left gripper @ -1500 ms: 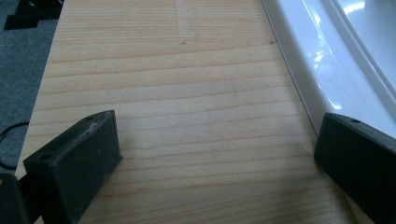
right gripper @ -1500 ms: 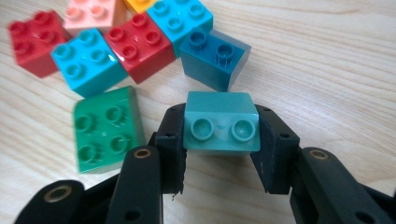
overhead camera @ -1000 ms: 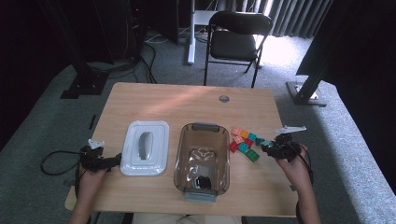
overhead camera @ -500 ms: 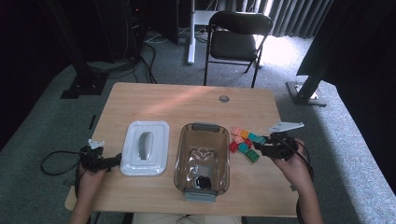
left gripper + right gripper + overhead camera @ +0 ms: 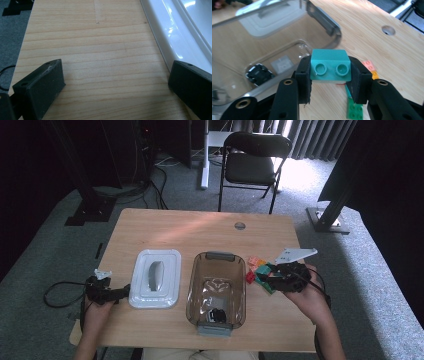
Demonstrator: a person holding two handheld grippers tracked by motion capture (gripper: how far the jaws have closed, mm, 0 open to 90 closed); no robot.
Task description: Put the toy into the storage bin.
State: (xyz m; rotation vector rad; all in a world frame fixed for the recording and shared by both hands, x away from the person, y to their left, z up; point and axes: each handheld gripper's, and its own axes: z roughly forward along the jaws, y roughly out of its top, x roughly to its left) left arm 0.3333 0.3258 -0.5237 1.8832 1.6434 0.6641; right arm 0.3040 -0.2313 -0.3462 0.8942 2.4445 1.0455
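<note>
Resting at the table's left edge, the left gripper sits just beside the white lid, jaws spread wide w/ nothing between them; in the left gripper view one jaw overlaps the lid's rim, contact can't be told. The person's left hand holds it low on the wood.

Mid-table: clear bin, lid off, one small black-and-white item on its floor, otherwise bare.

Right of the bin: a pile of bricks — red, orange, green — on the table. The right gripper is above that pile, jaws clamped on a teal brick, studs facing the camera, held clear of the tabletop. A green plate lies below it.

Step in hand, by the look of it: carry phase of a pick-and-drop — brick grabbed, en route to the bin. Next move likely calls for swinging left over the bin's rim, getting the brick past the wall w/o clipping it, then opening the jaws over the bin's floor. Left gripper probably needn't do anything yet.
</note>
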